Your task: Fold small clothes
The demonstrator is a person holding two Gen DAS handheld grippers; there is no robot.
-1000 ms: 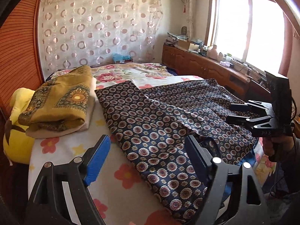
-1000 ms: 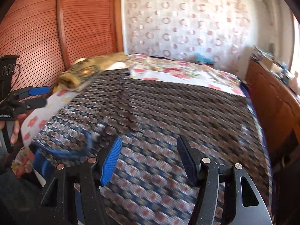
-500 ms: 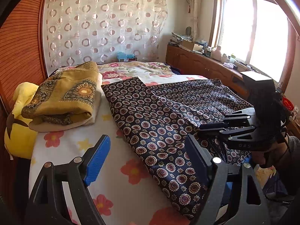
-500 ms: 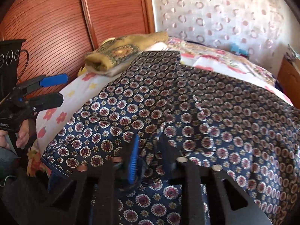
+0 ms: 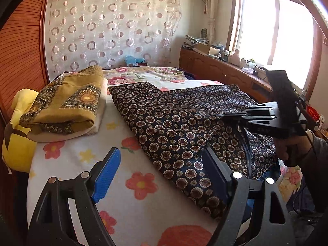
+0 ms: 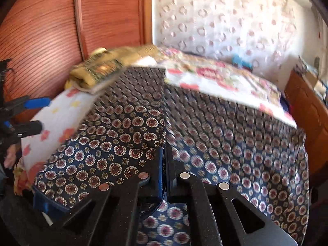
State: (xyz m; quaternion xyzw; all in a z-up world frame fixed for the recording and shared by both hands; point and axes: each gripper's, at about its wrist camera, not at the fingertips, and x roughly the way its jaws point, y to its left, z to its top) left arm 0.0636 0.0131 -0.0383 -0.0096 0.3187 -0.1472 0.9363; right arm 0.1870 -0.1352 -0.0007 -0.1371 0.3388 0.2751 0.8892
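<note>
Right gripper (image 6: 164,160) fingers clenched on navy patterned garment (image 6: 114,143) fold; left gripper (image 5: 162,176) fingers released above bedsheet (image 5: 127,201)

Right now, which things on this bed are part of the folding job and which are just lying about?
In the job:
- dark patterned garment
- right gripper, shut on the garment
- left gripper, open

Lying about:
- folded yellow cloth
- yellow plush
- floral quilt
</note>
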